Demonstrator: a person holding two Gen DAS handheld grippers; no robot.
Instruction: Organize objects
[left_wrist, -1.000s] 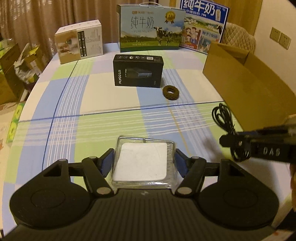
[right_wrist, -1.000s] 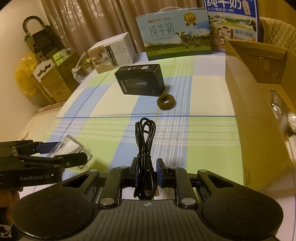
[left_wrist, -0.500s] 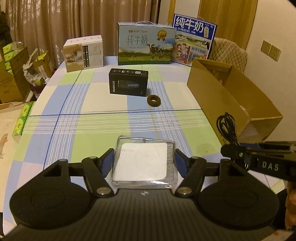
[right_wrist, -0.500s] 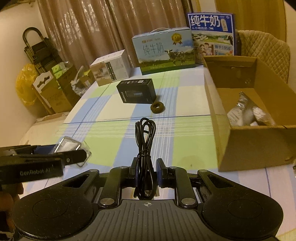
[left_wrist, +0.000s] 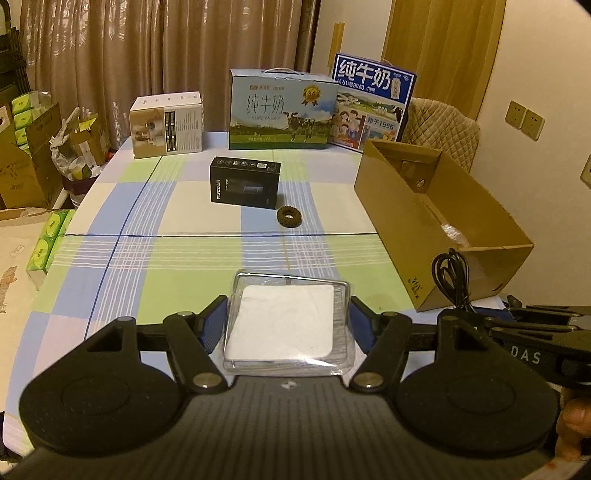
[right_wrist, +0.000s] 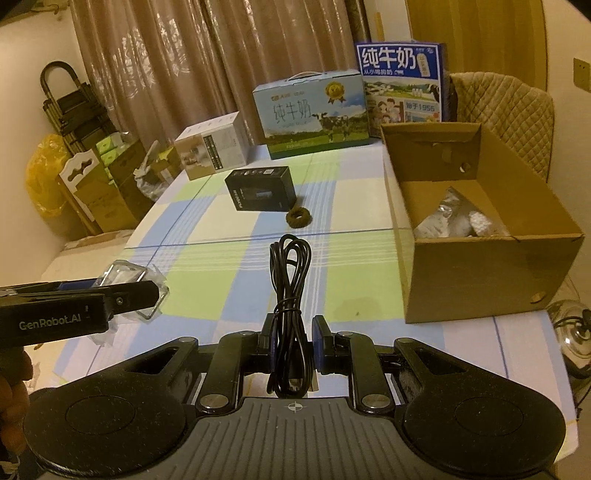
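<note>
1. Lying at the right side of the table (left_wrist: 184, 258), the open cardboard box (left_wrist: 391, 206) is likely where both held things go; its long axis runs from near to far, and in the right wrist view it sits to the right of the fingers and beyond them.
2. The right gripper (right_wrist: 293, 341) is the nearer one to the box; the left gripper (left_wrist: 286, 325) hangs further left, over the near end of the table.
3. The left gripper's fingers, spread about halfway, are clamped on a clear plastic case (left_wrist: 288, 325) with a white insert, held flat.
4. The right gripper's fingers are nearly closed, pinching a coiled black cable (right_wrist: 290, 288) whose loops point away toward the far end.
5. A black box (left_wrist: 243, 184) and a small brown ring (left_wrist: 289, 216) lie mid-table, well apart from both grippers.
</note>
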